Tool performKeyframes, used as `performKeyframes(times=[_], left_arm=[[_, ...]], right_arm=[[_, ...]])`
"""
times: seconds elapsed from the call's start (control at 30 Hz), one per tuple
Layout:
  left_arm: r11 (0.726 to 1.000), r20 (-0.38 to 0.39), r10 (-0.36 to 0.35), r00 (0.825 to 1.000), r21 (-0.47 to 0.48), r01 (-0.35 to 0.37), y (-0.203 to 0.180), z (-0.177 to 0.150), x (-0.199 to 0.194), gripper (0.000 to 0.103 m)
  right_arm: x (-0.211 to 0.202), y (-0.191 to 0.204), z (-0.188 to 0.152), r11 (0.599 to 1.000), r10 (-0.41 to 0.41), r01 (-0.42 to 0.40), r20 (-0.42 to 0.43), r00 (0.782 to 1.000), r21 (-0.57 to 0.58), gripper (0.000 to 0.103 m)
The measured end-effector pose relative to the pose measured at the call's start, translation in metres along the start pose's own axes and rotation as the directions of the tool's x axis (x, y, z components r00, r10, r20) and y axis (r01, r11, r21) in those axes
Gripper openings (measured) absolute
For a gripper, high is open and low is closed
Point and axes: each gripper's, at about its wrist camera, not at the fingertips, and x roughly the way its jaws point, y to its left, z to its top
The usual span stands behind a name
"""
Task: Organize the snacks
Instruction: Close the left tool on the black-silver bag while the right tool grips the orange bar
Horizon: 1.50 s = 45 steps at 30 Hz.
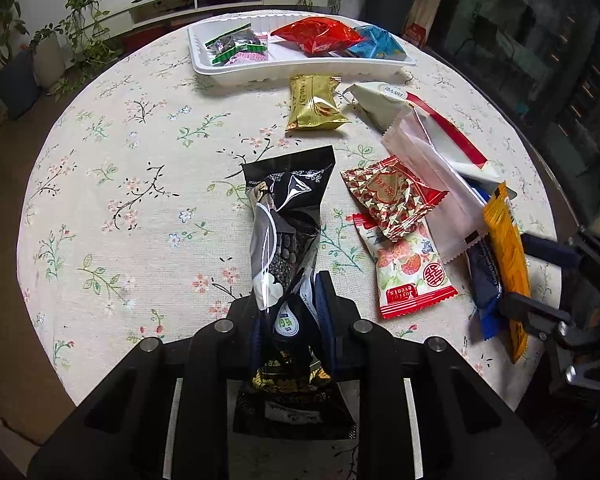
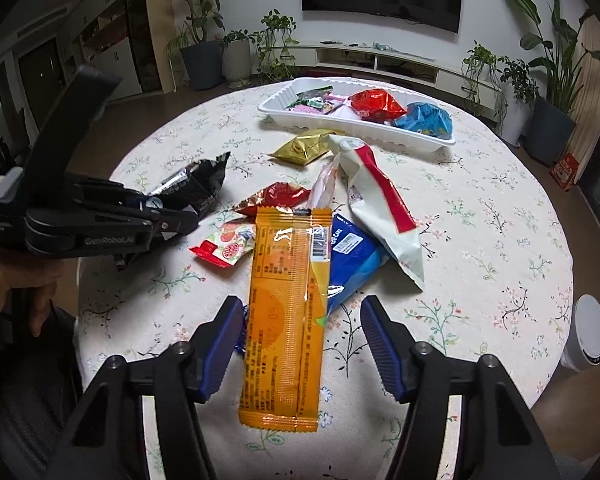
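While the round table (image 1: 120, 168) with its floral cloth fills both views, the white tray (image 1: 236, 70) sits at its far side and holds a red packet (image 1: 320, 34), a blue packet (image 1: 378, 42) and a few small green and pink wrapped sweets (image 1: 238, 46).

Right side of the table, loose pile of snacks: long white pouch with red stripe (image 2: 380, 200) lies tilted across the heap, its lower end resting over a blue packet (image 2: 354, 258). Clear white wrapper (image 1: 432, 184) lies beside it, touching. Gold packet (image 1: 314, 104) sits apart from the pile, just in front of the tray. Red star-print packet (image 1: 392, 196) overlaps a strawberry-print packet (image 1: 408, 268) at the near edge of the heap.

Left hand-held gripper (image 1: 290, 312): clenched on the black snack bag (image 1: 286, 216), bag pinned between the blue pads, its top end pointing toward the tray. Cannot tell whether the bag is lifted off the cloth.

Right hand-held gripper (image 2: 302, 344): jaws spread wide, released, with the orange bar packet (image 2: 288, 316) lying lengthwise between the fingers; left pad is just beside its edge, right pad clearly apart. Orange bar lies partly on top of the blue packet. In the right wrist view the person's hand (image 2: 8, 276) grips the handle of the left tool.
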Motion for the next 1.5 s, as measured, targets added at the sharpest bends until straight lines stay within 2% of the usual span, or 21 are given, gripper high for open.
performKeyframes(times=[0.03, 0.07, 0.63, 1.07, 1.33, 1.5], left_arm=[[1.000, 0.001, -0.001, 1.000, -0.001, 0.001, 0.000, 0.000, 0.000, 0.021], [1.000, 0.001, -0.001, 1.000, -0.001, 0.001, 0.000, 0.000, 0.000, 0.021], [0.998, 0.023, -0.049, 0.999, -0.049, 0.050, 0.007, 0.000, -0.003, 0.018], [0.996, 0.043, -0.061, 0.997, -0.059, 0.063, 0.008, -0.002, -0.009, 0.014], [0.995, 0.072, -0.063, 0.995, -0.079, 0.068, 0.012, -0.003, -0.017, 0.013], [0.990, 0.092, -0.087, 0.992, -0.099, 0.096, 0.014, -0.004, -0.023, 0.013]], right_arm=[[0.001, 0.000, -0.001, 1.000, 0.004, -0.004, -0.005, 1.000, -0.002, 0.047], [0.003, 0.000, -0.001, 1.000, 0.010, -0.010, -0.012, 1.000, -0.004, 0.044], [-0.008, -0.005, -0.004, 0.998, 0.059, -0.060, 0.030, 0.998, 0.025, 0.016], [-0.024, -0.013, -0.001, 0.992, 0.102, -0.106, 0.072, 0.992, 0.064, 0.014], [-0.030, -0.023, -0.003, 0.989, 0.101, -0.110, 0.094, 0.990, 0.100, 0.014], [-0.036, -0.031, -0.002, 0.988, 0.094, -0.107, 0.115, 0.989, 0.113, 0.014]])
